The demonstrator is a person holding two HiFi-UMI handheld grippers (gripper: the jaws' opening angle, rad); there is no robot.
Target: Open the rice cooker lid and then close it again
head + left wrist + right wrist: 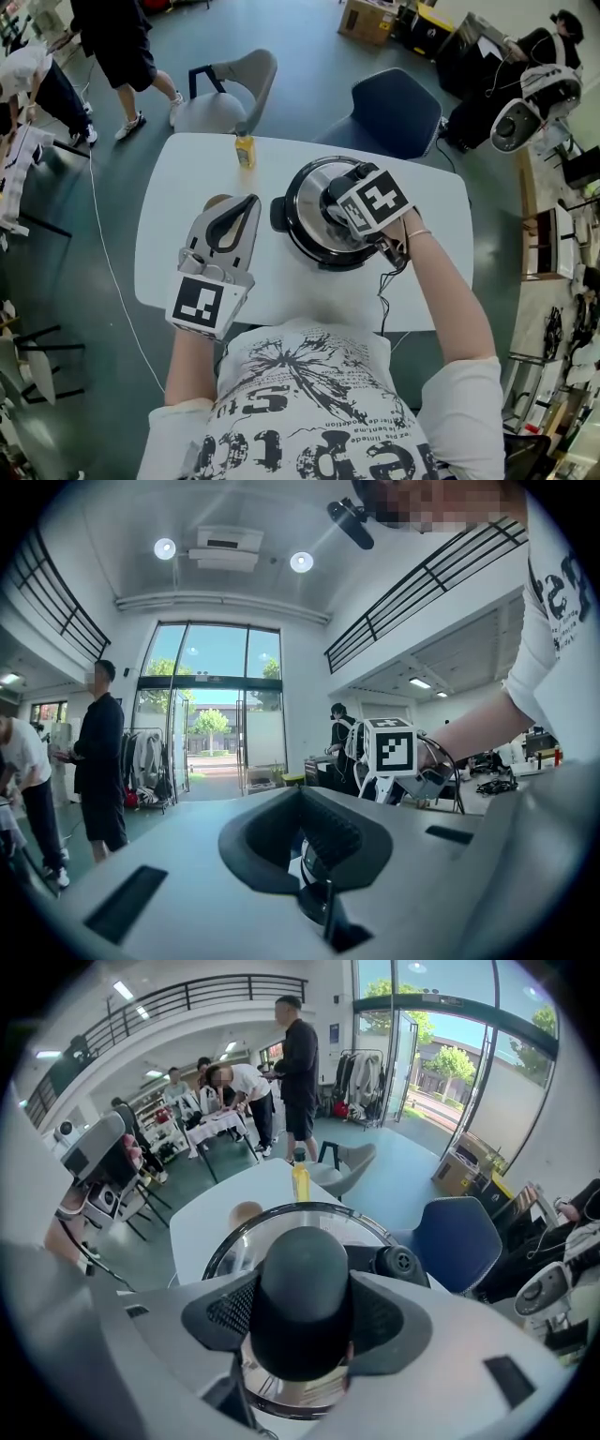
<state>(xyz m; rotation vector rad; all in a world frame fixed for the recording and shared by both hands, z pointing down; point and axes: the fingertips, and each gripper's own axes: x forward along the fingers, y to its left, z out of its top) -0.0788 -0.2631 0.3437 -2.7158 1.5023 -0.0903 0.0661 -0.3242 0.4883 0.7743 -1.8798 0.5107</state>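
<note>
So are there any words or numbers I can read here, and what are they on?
Shirt: big print, upside down and cut off; no whole word reads.
Bottle: label too small to read.
Cubes: black-and-white squares only, no letters.
Nothing else shows readable text.

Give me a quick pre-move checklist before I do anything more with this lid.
1. Right gripper on lid knob: ok, pads clamp both sides.
2. Lid fully seated on rice cooker: cannot tell, the rim joint is not visible.
3. Left gripper clear of cooker: ok, beside it, not touching, jaws together and empty.
4. Yellow bottle out of the way: ok, upright near the far edge of the table, apart from the cooker.
</note>
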